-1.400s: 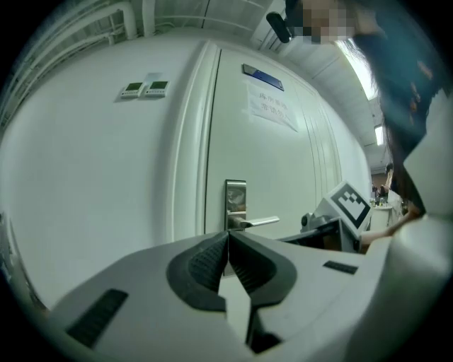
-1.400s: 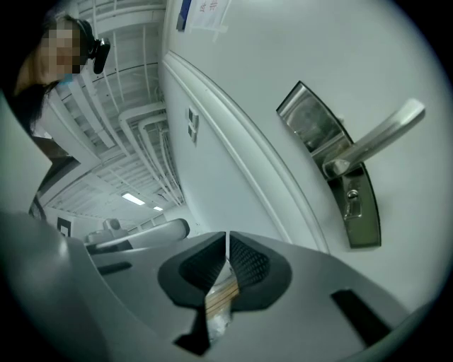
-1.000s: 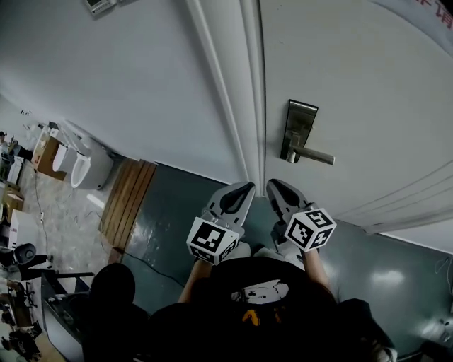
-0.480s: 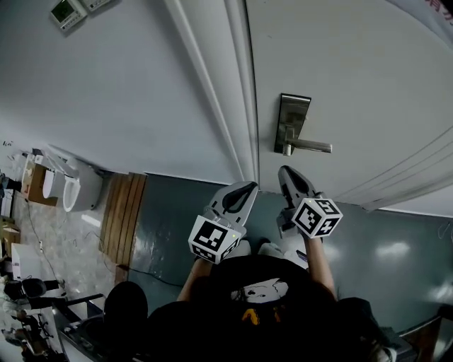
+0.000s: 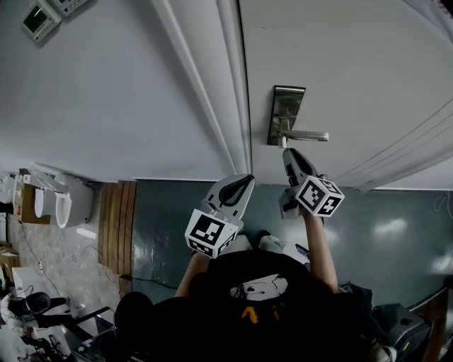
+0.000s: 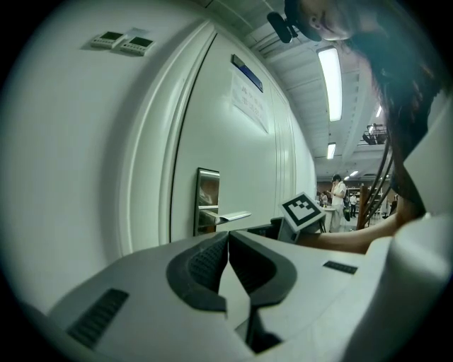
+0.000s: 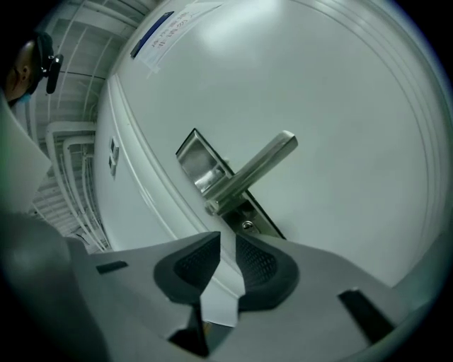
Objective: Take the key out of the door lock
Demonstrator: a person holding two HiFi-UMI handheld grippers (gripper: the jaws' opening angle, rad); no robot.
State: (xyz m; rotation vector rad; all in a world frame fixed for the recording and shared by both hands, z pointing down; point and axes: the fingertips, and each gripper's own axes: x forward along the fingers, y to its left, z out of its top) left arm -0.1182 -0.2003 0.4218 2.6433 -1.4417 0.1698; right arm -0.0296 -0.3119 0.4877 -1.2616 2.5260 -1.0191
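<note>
A steel lock plate (image 5: pixel 287 113) with a lever handle (image 5: pixel 308 136) sits on the white door (image 5: pixel 354 71). My right gripper (image 5: pixel 291 155) points up at it, with its tip just below the lever. In the right gripper view the lever (image 7: pixel 255 170) crosses the plate (image 7: pixel 195 159), and a small round metal piece (image 7: pixel 247 225) shows on the plate right above my right gripper (image 7: pixel 225 239). Its jaws stand a narrow gap apart and hold nothing. My left gripper (image 5: pixel 244 182) hangs lower left, near the door frame, and in its own view the left gripper (image 6: pixel 228 237) is shut and empty.
The door frame (image 5: pixel 226 85) runs beside the lock, with a plain wall to its left carrying two small control panels (image 5: pixel 39 18). Wooden slats (image 5: pixel 117 226) and white fixtures (image 5: pixel 67 201) stand on the floor at left. People stand far off (image 6: pixel 338 191).
My right gripper has risen toward the lock, from well below the lever to just under it. The left gripper has hardly moved. The head view has shifted.
</note>
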